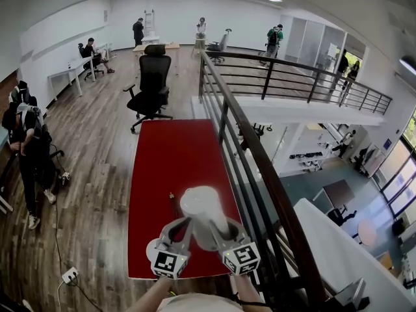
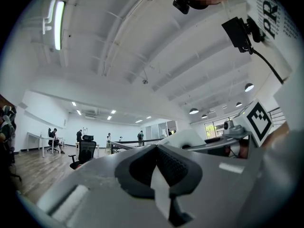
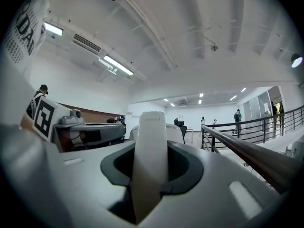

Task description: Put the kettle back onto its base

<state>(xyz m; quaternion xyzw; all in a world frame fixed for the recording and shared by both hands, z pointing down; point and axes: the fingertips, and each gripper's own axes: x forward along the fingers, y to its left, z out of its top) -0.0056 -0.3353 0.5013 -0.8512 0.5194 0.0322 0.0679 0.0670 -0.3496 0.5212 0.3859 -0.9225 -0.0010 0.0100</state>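
In the head view a white kettle hangs above the near end of the red table, carried between both grippers. My left gripper holds its left side and my right gripper its right side. In the right gripper view a white upright strip of the kettle is clamped between the jaws. In the left gripper view a thin white edge of the kettle sits between the dark pads. The round white base lies on the table near the left corner, partly hidden behind the left marker cube.
A dark metal railing runs along the table's right side, with a drop to a lower floor beyond it. A black office chair stands past the table's far end. A small object lies on the table. A person stands at the left.
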